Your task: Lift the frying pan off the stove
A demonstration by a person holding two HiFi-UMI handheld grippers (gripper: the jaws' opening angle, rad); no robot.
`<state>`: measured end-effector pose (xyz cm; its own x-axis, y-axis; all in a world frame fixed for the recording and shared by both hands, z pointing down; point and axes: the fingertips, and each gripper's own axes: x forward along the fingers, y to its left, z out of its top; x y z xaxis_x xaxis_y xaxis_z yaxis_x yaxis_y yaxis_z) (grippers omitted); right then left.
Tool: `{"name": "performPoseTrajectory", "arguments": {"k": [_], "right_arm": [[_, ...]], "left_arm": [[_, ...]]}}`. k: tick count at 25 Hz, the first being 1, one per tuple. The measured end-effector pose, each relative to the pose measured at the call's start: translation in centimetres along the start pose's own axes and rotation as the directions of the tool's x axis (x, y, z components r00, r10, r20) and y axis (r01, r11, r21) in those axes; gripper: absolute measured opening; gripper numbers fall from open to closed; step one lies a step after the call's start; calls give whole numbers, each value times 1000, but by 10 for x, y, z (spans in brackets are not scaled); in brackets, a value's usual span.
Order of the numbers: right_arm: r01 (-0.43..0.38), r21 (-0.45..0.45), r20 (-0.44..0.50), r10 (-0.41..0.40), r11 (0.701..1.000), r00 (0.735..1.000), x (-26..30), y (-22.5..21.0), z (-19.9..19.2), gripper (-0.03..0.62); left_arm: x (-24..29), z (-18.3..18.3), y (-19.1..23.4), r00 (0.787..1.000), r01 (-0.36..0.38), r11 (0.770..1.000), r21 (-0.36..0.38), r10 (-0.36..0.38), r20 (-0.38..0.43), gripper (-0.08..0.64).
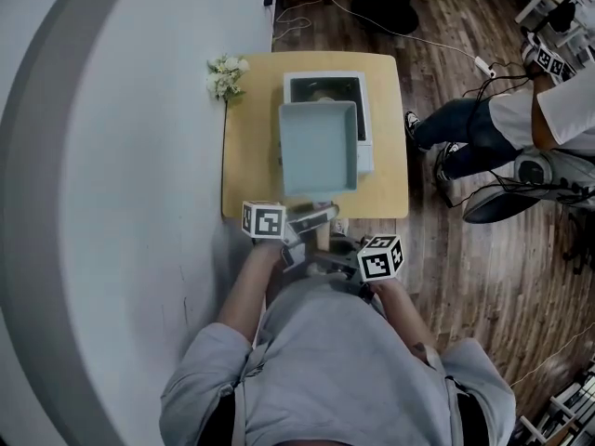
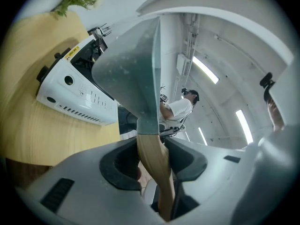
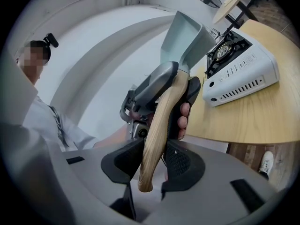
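Observation:
A square pale-teal frying pan [image 1: 318,147] hangs in the air over the front of the white portable gas stove [image 1: 365,110], clear of its burner. Its wooden handle [image 1: 322,234] points toward me. My left gripper [image 1: 307,223] is shut on the handle close to the pan. My right gripper [image 1: 340,258] is shut on the handle's near end. In the left gripper view the handle [image 2: 152,158] runs between the pads up to the pan [image 2: 131,69], with the stove [image 2: 75,90] beyond. The right gripper view shows the handle [image 3: 159,125], the pan [image 3: 183,36] and the stove's bare burner [image 3: 227,46].
The stove stands on a small wooden table [image 1: 246,156] against a white curved wall. A bunch of white flowers [image 1: 226,74] lies at the table's far left corner. A seated person [image 1: 502,128] and cables [image 1: 446,45] are on the wood floor to the right.

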<state>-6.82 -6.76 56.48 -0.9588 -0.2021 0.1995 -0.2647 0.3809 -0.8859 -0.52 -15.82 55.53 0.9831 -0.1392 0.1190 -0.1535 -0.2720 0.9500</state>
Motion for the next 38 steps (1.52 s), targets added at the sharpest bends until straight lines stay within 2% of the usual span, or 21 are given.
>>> {"name": "performPoseTrajectory", "arguments": {"k": [5,9,16,24,30,38], "right_arm": [[6,-64,10,-5,998,1000,-4,14,-79,123],[-3,-82,30,5,997,1000,-5,32,-106,121],[2,-150,41,4,989,999,-6,44,-129,122],[-4,-223,9,6,975,1000,-21,47,-148,123],[-29,-233,21,34,972,999,-46,58,-153,123],[-30,-241,3,31,970,1000,-55,54,-163,118]], "left_arm": [[-19,-76,-8,1000,9,998,62,-10,17,152],[-30,-104,-23,1000,25,996,81,-26,15,152],[-38,-128,-38,999,49,990,132,-50,1,152],[-31,-149,-49,999,47,982,181,-48,2,151],[-17,-159,-67,997,67,983,172,-71,21,152],[-8,-170,-68,999,46,978,202,-50,16,152]]}}
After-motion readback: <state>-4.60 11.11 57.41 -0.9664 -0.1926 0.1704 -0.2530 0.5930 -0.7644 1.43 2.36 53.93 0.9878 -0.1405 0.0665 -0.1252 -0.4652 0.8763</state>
